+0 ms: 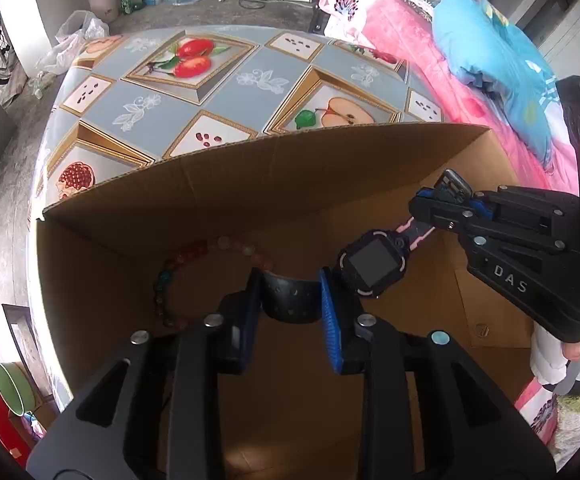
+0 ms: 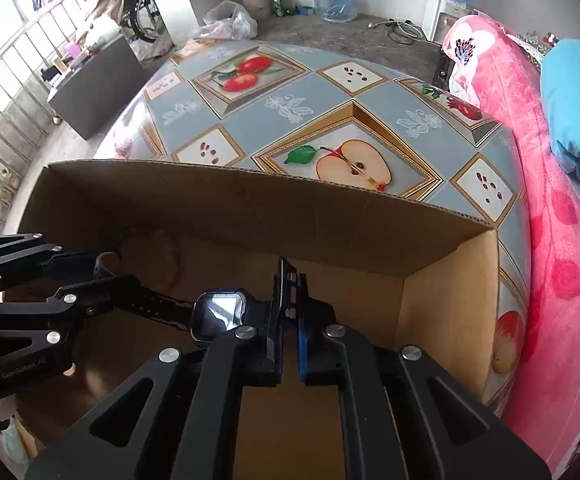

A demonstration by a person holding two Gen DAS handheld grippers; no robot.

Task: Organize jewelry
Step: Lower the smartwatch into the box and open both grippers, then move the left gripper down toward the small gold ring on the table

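Watch (image 1: 372,266) hanging over the open cardboard box (image 1: 250,184), strung between both grippers, above the bead bracelet (image 1: 178,268) on the box floor. Light, hard-faced, straps floppy; best taken by the strap ends, never the screen. Right gripper (image 2: 290,280) clenched on the buckle end; left gripper (image 1: 290,296) fingers loose around the dark strap, not pressing. Box resting on the fruit-patterned surface (image 1: 170,92).

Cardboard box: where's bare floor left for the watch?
Inside the cardboard box, the floor is bare toward the right wall, beside the watch. The left corner holds the bead bracelet. The middle is crowded: left gripper and right gripper share the strap.
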